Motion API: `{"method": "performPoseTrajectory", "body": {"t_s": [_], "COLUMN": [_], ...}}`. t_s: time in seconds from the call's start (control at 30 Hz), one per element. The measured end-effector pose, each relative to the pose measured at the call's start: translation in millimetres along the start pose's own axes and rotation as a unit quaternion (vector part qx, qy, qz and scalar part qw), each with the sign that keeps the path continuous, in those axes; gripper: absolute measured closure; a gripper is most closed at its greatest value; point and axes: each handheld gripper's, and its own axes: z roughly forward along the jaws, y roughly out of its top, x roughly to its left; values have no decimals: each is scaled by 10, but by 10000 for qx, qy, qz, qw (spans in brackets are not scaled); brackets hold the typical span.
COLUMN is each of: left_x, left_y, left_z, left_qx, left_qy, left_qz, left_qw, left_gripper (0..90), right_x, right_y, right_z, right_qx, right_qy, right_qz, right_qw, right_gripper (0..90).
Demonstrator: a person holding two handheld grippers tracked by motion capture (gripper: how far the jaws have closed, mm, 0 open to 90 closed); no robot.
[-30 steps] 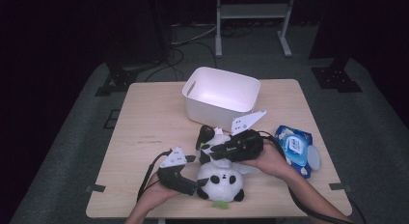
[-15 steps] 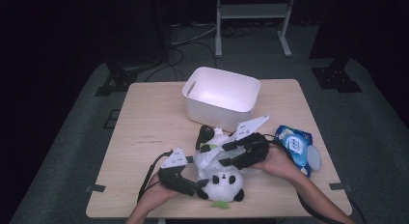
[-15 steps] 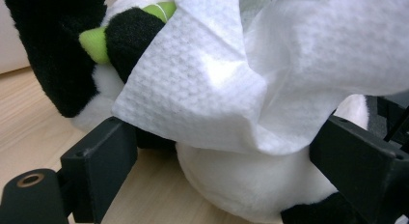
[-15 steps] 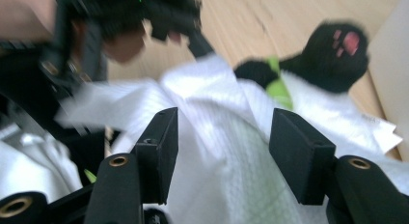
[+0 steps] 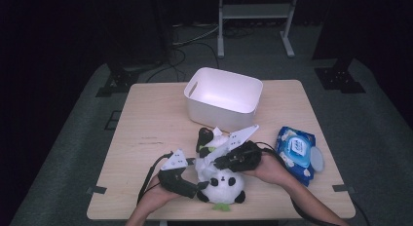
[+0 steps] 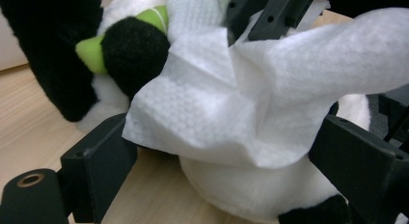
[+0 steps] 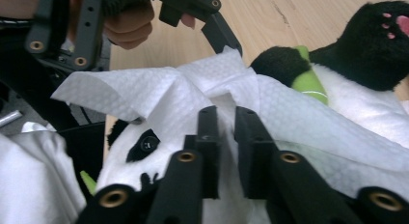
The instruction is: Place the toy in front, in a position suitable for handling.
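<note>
A black-and-white panda plush (image 5: 225, 188) lies at the table's front middle, with a green leaf (image 6: 91, 55) at its paw. A white wet wipe (image 5: 213, 158) is draped over it. My right gripper (image 5: 217, 163) is shut on the wipe (image 7: 159, 93); in the right gripper view its jaws (image 7: 227, 122) pinch a fold just above the panda's face (image 7: 140, 147). My left gripper (image 5: 198, 186) comes from the left and is open; its jaws (image 6: 226, 156) stand wide on either side of the panda's white body (image 6: 241, 185) and the hanging wipe (image 6: 217, 118).
A white bin (image 5: 195, 97) stands behind the plush at the table's middle. A blue pack of wipes (image 5: 296, 152) lies to the right, near the right forearm. A second black-and-white plush part (image 5: 204, 137) sits just behind the wipe.
The right gripper has come down and slightly left with the wipe, laying it onto the panda. The left gripper has barely moved.
</note>
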Motion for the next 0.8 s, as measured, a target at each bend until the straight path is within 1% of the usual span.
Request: {"method": "performPoseTrajectory", "body": {"t_s": [0.03,0.07,0.17,0.2,0.27,0.3,0.4,0.47,0.53,0.6,0.63,0.7,0.8], "left_x": [3,7,17,19,22,22,28,32,34,33,33,33,24], "left_y": [-4,-8,-19,-19,-20,-21,-24,-24,-24,-20,-17,-7,2], "left_z": [-2,-5,-6,-6,-5,-4,-10,-18,-30,-35,-33,-25,-13], "left_qx": [7,23,9,12,20,19,13,12,3,-16,-21,-11,-37], "left_qy": [1,-2,1,0,-10,-21,-16,0,13,16,14,-4,-19], "left_qz": [-1,-1,-8,0,6,0,1,2,11,2,7,48,29], "left_qw": [10000,10000,10000,10000,10000,10000,10000,10000,10000,10000,10000,10000,10000], "left_gripper": [89,89,89,89,89,88,89,88,88,88,89,88,89], "right_x": [-2,-3,5,2,-6,-11,-26,-40,-52,-63,-73,-100,-182], "right_y": [-1,-3,-20,-28,-47,-52,-61,-57,-57,-60,-57,-44,-3], "right_z": [-16,-28,-100,-119,-184,-199,-249,-261,-260,-249,-241,-225,-201], "right_qx": [-7,-15,-4,-34,-159,-194,-260,-266,-310,-305,-332,-327,-345], "right_qy": [36,53,73,76,179,196,161,93,44,-25,-35,-77,-202], "right_qz": [32,37,101,94,212,201,259,242,279,258,292,308,354], "right_qw": [10000,10000,9999,9999,9995,9994,9992,9993,9991,9992,9990,9990,9986], "right_gripper": [850,863,877,878,880,880,881,881,881,881,881,881,881]}}
